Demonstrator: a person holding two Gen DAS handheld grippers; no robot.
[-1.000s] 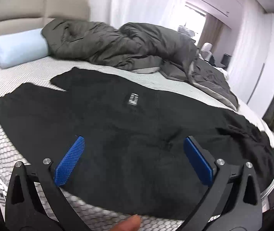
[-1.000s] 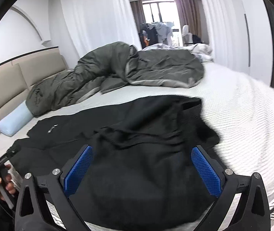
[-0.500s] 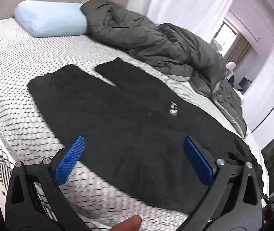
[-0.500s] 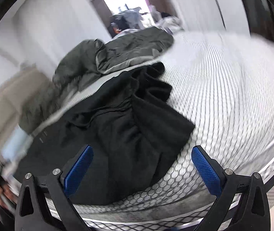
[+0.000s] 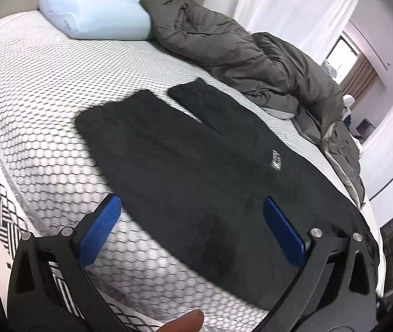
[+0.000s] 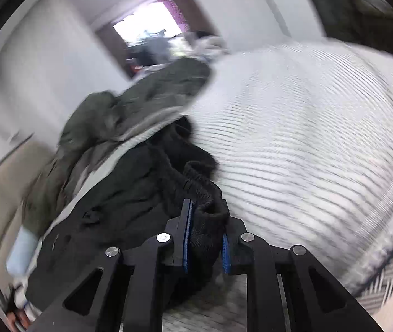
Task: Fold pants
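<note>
Black pants (image 5: 196,166) lie spread flat on the white mattress (image 5: 44,110), the two leg ends pointing toward the pillow and a small white label showing on the cloth. My left gripper (image 5: 193,232) is open and empty, hovering over the near edge of one leg. In the right wrist view the pants (image 6: 130,210) are bunched at the waistband end. My right gripper (image 6: 206,238) is shut on the ribbed elastic waistband (image 6: 204,191), which bulges up between the blue pads. That view is blurred.
A crumpled dark grey duvet (image 5: 251,55) lies along the far side of the bed, also visible in the right wrist view (image 6: 141,102). A light blue pillow (image 5: 94,13) sits by the headboard. The mattress edge (image 5: 0,193) runs at lower left.
My right gripper went from open above the pants to shut on the waistband. My left gripper swung left toward the leg ends and stayed open.
</note>
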